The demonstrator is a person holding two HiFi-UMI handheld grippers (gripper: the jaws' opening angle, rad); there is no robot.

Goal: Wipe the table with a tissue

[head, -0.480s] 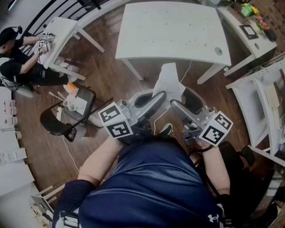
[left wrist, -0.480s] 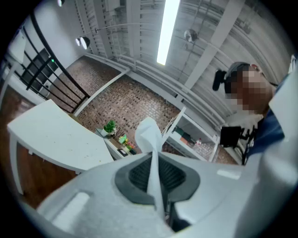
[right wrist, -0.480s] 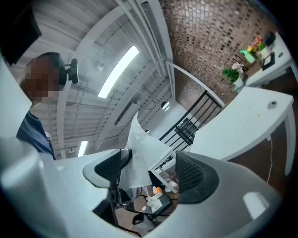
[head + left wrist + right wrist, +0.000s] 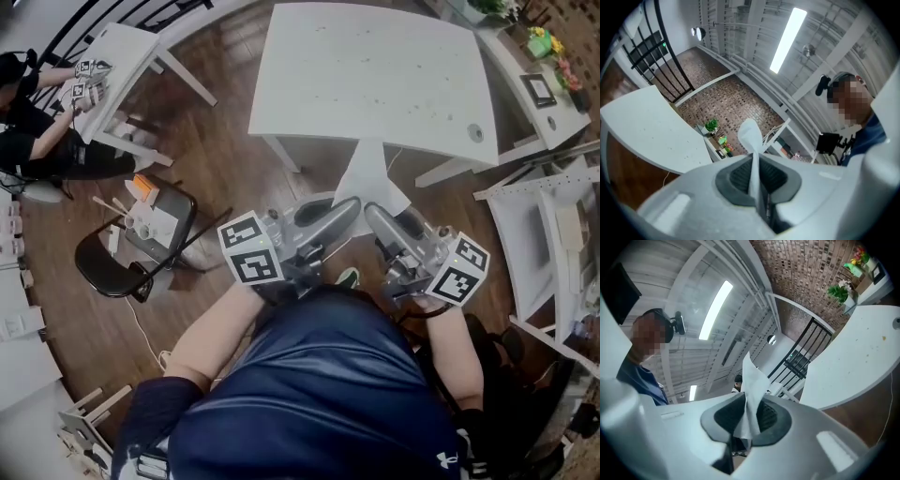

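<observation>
Head view: left gripper (image 4: 347, 208) and right gripper (image 4: 377, 216) are side by side in front of the person's navy shirt (image 4: 319, 394), tips close together and angled toward each other. Both have hold of one white tissue (image 4: 368, 176). It fans out from the tips toward the near edge of the white table (image 4: 366, 70), about mid-edge. It overlaps that edge in the picture; can't tell if it touches. The tabletop has a few small specks. Marker cubes face the camera, left (image 4: 251, 247) and right (image 4: 459, 269). A black chair (image 4: 122, 267) with small clutter on its seat stands off the table's left corner. A second person (image 4: 28, 122) sits at a small white table (image 4: 117, 56) far left. White shelving (image 4: 539, 244) is on the right.

Left gripper view: jaws closed on the tissue. A thin fold stands upright, squeezed between the dark pads (image 4: 740, 176), its rounded end sticking out past them. The table's edge is lower left. A potted plant (image 4: 711, 125) sits beyond it, with a ceiling strip light (image 4: 787, 40) overhead.

Right gripper view: jaws also clamped on the tissue, a wider pointed flap rising out between the ribbed pads (image 4: 724, 417). The table's corner is at right, and a black railing (image 4: 806, 350) runs behind it.
</observation>
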